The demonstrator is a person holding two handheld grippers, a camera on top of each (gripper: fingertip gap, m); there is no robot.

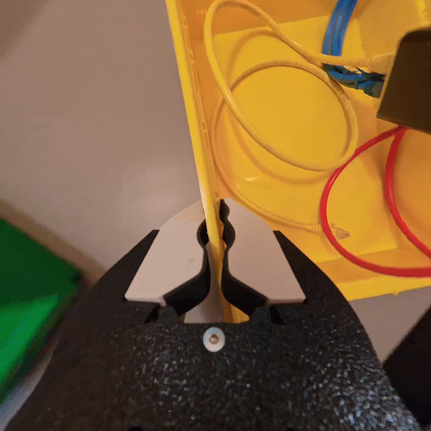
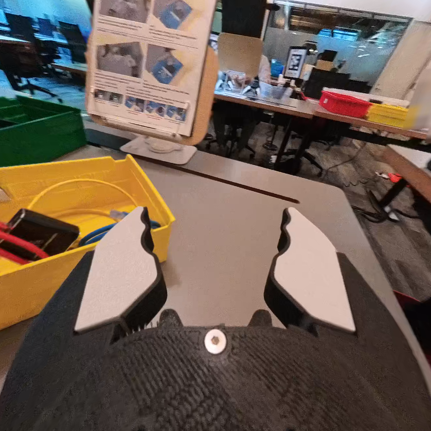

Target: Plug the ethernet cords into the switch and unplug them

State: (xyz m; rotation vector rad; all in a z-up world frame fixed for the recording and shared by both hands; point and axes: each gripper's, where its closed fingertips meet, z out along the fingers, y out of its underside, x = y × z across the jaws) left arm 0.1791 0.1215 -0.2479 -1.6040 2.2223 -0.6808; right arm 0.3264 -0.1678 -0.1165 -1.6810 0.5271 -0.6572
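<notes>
Left tongs (image 1: 215, 233) pinch yellow bin (image 1: 279, 116) wall, 12 o'clock. Right tongs (image 2: 215, 235) spread wide above grey tabletop (image 2: 221, 233); black switch (image 2: 42, 231) at 9 o'clock.

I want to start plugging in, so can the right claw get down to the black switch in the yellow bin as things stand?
Probably yes. The right claw is open and empty over bare table, and the yellow bin has no lid. The red cord lies across the switch, though.
</notes>
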